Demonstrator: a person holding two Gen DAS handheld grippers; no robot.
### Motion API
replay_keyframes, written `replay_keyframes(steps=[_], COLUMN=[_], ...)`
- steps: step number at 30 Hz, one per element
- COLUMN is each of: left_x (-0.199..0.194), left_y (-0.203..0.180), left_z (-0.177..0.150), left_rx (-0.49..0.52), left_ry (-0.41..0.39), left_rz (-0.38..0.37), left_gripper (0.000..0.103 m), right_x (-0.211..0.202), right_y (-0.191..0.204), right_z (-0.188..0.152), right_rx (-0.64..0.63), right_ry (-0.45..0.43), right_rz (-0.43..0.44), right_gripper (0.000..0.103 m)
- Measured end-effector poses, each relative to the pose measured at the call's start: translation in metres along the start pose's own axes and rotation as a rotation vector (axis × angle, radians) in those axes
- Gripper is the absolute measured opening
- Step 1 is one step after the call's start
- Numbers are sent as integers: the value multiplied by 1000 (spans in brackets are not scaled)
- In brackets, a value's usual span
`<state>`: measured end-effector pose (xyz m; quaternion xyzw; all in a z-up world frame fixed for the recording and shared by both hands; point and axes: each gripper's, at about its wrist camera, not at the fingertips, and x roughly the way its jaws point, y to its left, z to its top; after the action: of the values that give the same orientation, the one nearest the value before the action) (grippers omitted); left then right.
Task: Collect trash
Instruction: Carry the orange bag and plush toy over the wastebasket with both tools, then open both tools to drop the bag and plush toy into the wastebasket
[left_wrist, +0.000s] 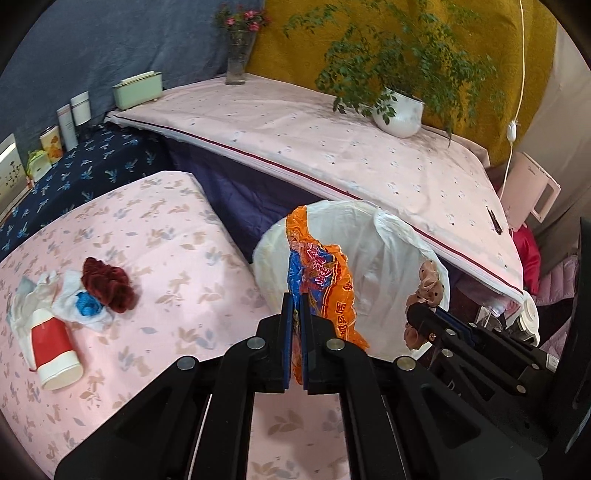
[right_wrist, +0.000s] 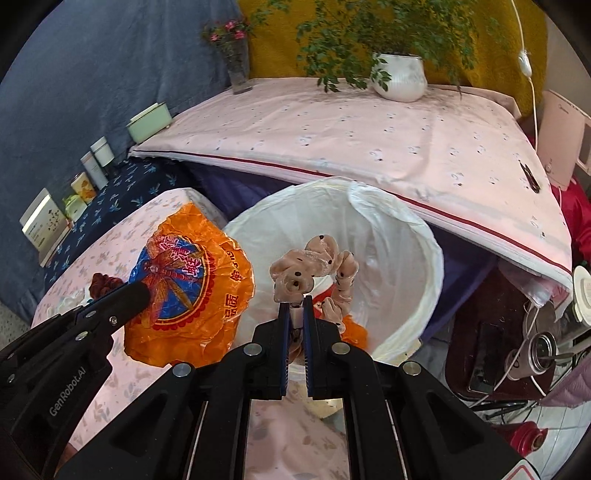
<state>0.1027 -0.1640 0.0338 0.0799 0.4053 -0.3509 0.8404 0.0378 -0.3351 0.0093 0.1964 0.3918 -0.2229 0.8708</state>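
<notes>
My left gripper is shut on an orange and blue crumpled wrapper, held at the near left rim of the white-lined trash bin. The wrapper also shows in the right wrist view, with the left gripper on it. My right gripper is shut on a beige polka-dot scrunchie, held over the bin's opening. The right gripper and scrunchie also show in the left wrist view. On the pink table lie a dark red scrunchie, crumpled white and blue tissue and a red and white cup.
The pink floral table is to the left of the bin. Behind the bin is a pink-covered surface with a potted plant and a flower vase. Boxes and cans line the dark blue shelf. Clutter and cables lie on the right.
</notes>
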Motion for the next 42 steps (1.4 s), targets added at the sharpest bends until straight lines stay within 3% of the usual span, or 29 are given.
replay_keyframes(steps=[15, 31, 36, 42], left_x=[30, 44, 46, 46], left_y=[-40, -46, -40, -24], left_z=[5, 6, 3, 2], left_rx=[53, 44, 12, -22], left_ry=[37, 69, 81, 78], left_rz=[-42, -62, -65, -37], left_gripper=[3, 3, 6, 26], right_x=[6, 4, 5, 10], right_y=[-45, -57, -56, -49], right_z=[4, 6, 6, 12], right_rx=[70, 85, 82, 66], right_ry=[0, -4, -3, -2], right_rz=[-19, -30, -27, -19], right_gripper=[7, 7, 7, 7])
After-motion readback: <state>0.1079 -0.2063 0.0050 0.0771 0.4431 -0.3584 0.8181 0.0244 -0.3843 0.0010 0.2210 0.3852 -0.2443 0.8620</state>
